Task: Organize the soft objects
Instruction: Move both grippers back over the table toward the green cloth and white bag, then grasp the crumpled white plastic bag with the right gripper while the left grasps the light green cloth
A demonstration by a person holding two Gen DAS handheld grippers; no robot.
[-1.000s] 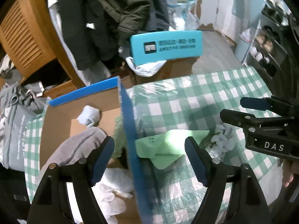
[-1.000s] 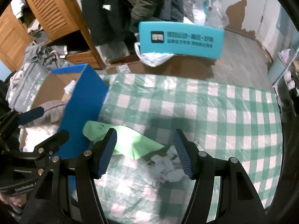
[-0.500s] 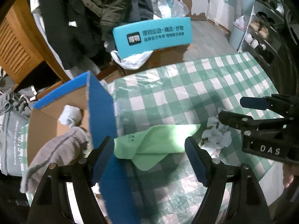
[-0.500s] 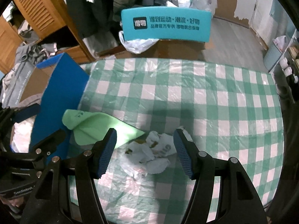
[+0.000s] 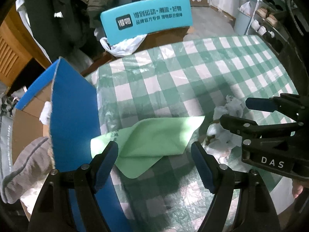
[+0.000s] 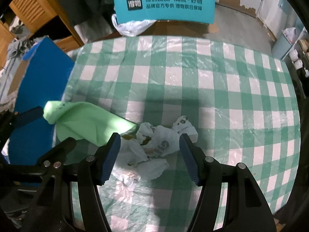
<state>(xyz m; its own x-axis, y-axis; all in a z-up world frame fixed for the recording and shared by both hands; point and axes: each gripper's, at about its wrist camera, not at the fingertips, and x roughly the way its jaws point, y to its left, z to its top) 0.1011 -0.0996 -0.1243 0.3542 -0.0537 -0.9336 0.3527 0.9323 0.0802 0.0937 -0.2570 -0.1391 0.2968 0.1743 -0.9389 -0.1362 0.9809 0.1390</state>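
Left tool point(image 5: 154, 162) above green cloth point(image 5: 154, 137), jaws apart, nothing clamped. Right tool point(image 6: 149, 154) above crumpled white paper wad point(image 6: 160, 145), jaws apart, nothing clamped. Cloth flat on checked counter point(image 6: 212, 81), one corner against blue box flap point(image 5: 73, 116). Paper wad just beside cloth, on right. Open cardboard box point(image 5: 27, 119) left of counter; grey garment point(image 5: 29, 162) and white sock point(image 5: 46, 114) inside.
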